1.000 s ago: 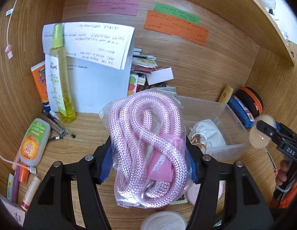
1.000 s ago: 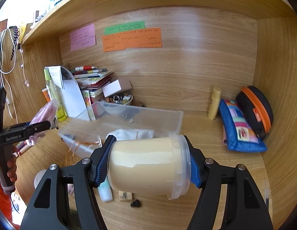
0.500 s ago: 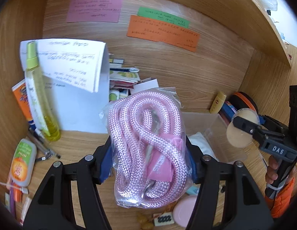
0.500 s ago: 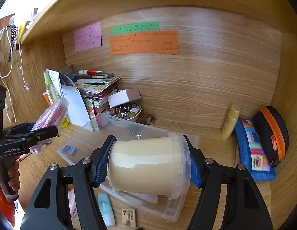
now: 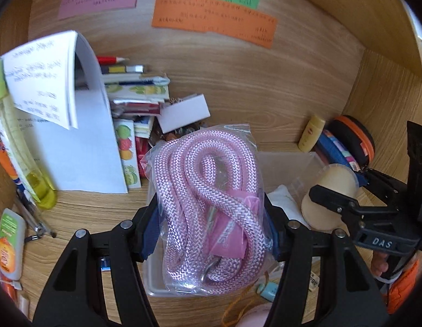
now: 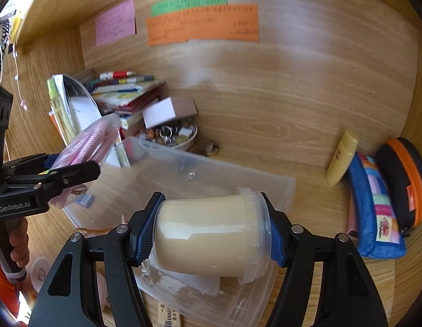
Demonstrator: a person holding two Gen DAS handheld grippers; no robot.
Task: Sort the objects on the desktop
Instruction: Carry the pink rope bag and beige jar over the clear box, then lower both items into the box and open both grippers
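My left gripper [image 5: 213,231] is shut on a clear bag of coiled pink rope [image 5: 211,207] and holds it above the left end of a clear plastic bin [image 5: 290,166]. My right gripper [image 6: 211,234] is shut on a beige jar with a clear lid [image 6: 208,234], lying sideways over the near part of the same bin [image 6: 211,174]. The jar [image 5: 333,190] and right gripper also show at the right of the left wrist view. The rope bag [image 6: 88,141] shows at the left of the right wrist view.
A book stack [image 5: 134,92], white box [image 6: 167,111], bowl of trinkets [image 6: 173,136] and folded paper [image 5: 47,81] stand at the back left. A yellow tube [image 6: 341,158], blue pouch [image 6: 374,207] and black-orange case [image 6: 407,179] sit right. Tubes and pens [image 5: 9,239] lie far left.
Both grippers have moved forward toward the bin with their loads. The rope bag and the jar now hang over the bin, closer together.
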